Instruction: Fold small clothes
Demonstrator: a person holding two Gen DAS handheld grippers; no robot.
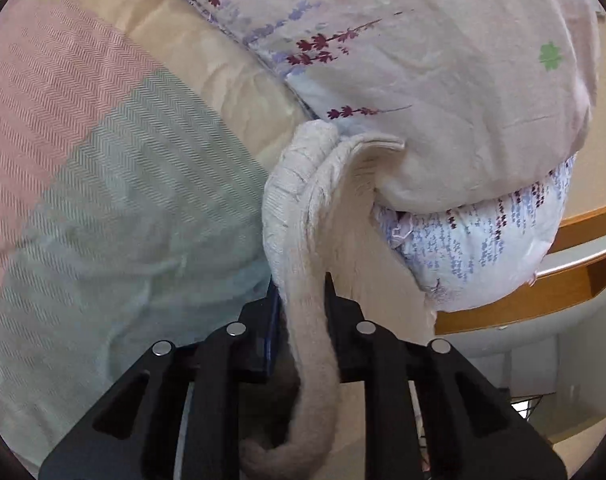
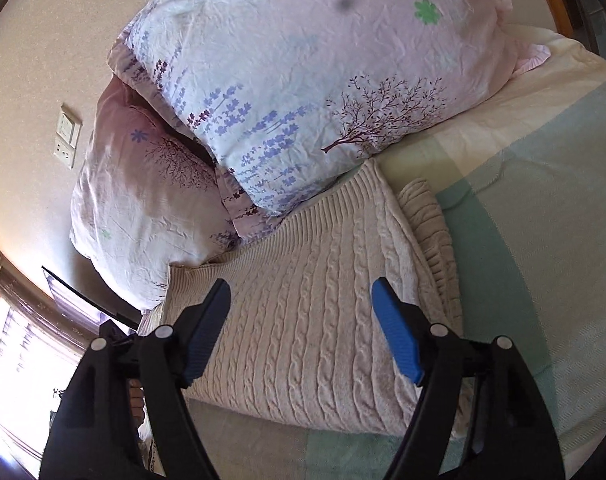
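Pinching a thick fold of the beige sweater (image 1: pixel 303 248), the left claw (image 1: pixel 301 292) has its jaws drawn close on the knit. One strip of it hangs down between the black arms toward the camera, and a ribbed edge bunches just past the fingertips. Left of that bunch lies the bed's blanket (image 1: pixel 115 184), striped green and pink. Beyond the bunch sit two floral pillows (image 1: pixel 443 80), one stacked on the other, and a wooden bed frame (image 1: pixel 543 296) shows under them at the right.

The right claw (image 2: pixel 301 320) hangs wide open above the sweater (image 2: pixel 315 304) and grips nothing; its blue pads (image 2: pixel 395 332) stand well apart. From this view the sweater lies flat on the blanket (image 2: pixel 543 240), cable pattern up, with a folded-over layer along its right side. Its far ribbed edge touches the pillows (image 2: pixel 303 92); the upper one leans over the lower pink one. Behind them is a beige wall with a switch plate (image 2: pixel 68 136), and a bright window (image 2: pixel 19 360) fills the lower left.
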